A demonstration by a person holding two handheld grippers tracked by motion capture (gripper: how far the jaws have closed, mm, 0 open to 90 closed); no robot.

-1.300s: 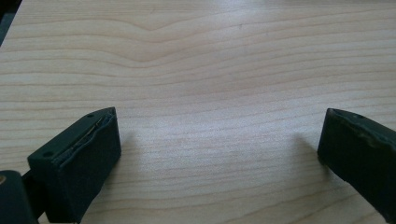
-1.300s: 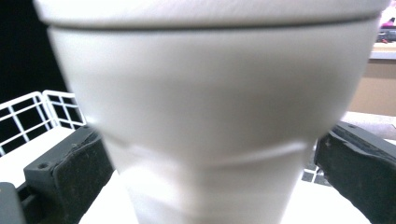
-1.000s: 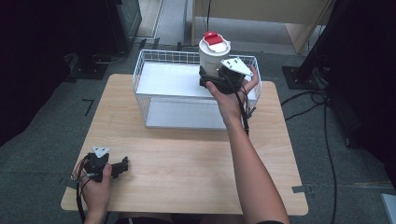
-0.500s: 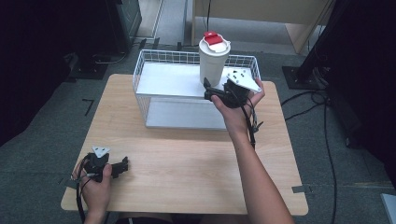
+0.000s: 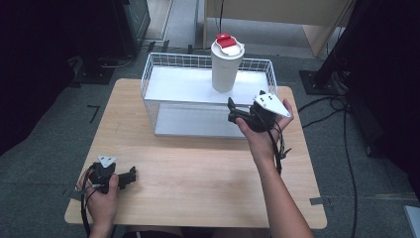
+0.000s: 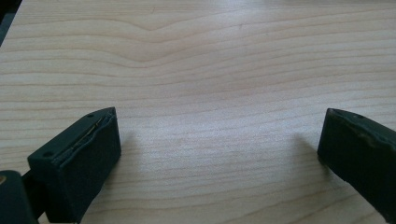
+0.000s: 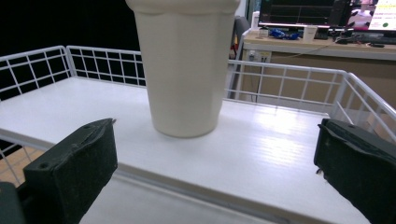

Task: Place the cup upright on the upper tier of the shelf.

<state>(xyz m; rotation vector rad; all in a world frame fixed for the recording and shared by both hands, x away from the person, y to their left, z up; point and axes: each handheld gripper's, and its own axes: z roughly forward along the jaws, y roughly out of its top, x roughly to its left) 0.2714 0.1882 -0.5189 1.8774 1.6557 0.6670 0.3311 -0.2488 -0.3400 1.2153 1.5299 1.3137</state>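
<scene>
Resting on pale wood table (image 5: 198,173) amid dark room, both grippers' fingers (image 6: 79,158) wide, empty.

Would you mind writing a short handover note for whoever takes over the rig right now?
Right gripper: open, holds nothing, in front of the white wire basket.
Left gripper: open, holds nothing, low over the wooden table near its front left corner.
Cup: white with a red-tabbed lid, upright on the basket's upper shelf, free of both grippers.
Done: cup appears placed on the shelf.
Left: probably only drawing the right gripper clear.
</scene>
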